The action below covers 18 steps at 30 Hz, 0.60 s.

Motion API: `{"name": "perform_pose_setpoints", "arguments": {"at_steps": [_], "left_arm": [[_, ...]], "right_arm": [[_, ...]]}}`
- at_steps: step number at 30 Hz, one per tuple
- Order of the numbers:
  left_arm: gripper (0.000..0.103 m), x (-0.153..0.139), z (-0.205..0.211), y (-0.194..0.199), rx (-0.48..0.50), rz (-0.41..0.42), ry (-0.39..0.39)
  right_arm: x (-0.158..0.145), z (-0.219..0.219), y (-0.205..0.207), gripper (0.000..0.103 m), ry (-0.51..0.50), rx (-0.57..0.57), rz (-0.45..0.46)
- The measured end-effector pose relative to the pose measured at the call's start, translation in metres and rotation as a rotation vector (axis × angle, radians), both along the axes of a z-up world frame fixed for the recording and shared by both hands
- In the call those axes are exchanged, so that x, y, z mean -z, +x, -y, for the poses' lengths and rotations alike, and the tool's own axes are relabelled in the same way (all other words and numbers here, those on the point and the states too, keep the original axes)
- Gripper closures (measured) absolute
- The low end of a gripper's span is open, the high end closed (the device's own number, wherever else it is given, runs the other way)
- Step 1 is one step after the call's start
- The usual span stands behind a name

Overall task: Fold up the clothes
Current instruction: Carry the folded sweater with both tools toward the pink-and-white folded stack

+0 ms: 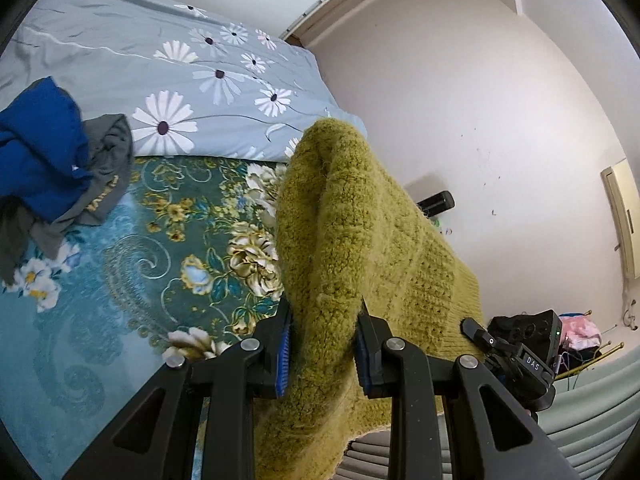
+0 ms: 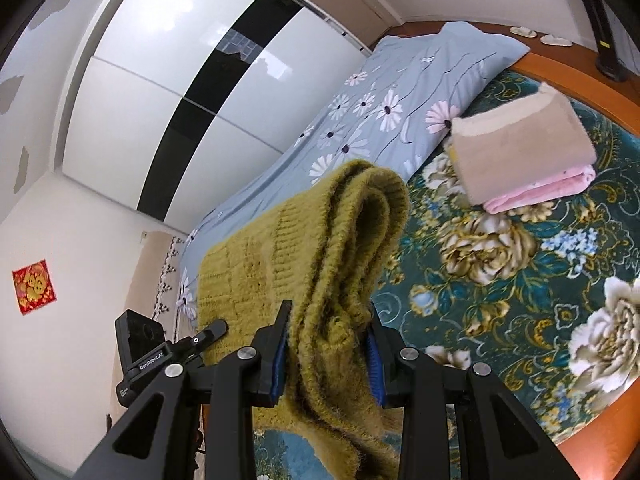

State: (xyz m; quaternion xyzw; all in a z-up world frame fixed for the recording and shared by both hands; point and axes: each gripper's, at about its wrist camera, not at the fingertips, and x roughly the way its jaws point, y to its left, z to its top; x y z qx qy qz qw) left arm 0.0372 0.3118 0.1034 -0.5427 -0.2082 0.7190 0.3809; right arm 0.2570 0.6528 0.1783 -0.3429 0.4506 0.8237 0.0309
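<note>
Sweater point(image 1: 344, 216), olive knit, hangs above the bed point(image 1: 120, 280), bunched in both tools: the left hand-held gripper point(image 1: 324, 344) and right hand-held gripper point(image 2: 328, 352) each clamp a thick fold, hiding its lower part. Far left lies a blue-grey clothes heap point(image 1: 52, 160); far right, folded towels point(image 2: 524, 152). A floral quilt point(image 2: 380, 120) lines the far edge.

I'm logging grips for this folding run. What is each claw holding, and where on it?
Both hold one olive knit sweater: the left claw and the right claw each pinch a bunched fold at opposite ends.
</note>
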Motion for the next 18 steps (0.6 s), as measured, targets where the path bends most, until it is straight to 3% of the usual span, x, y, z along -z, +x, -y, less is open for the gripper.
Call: {"name": "perform_pose_setpoints", "arguments": {"at_steps": [9,18], "left_arm": [[0.076,0.031,-0.124,-0.03,-0.012,0.03,-0.072],[0.076,0.077,-0.247,-0.047,-0.092,0.11,-0.163]], "right_arm": [[0.045,-0.135,-0.021,0.069,-0.061,-0.036,0.057],[0.089,-0.27,-0.052,0.069,-0.121,-0.086,0.132]]}}
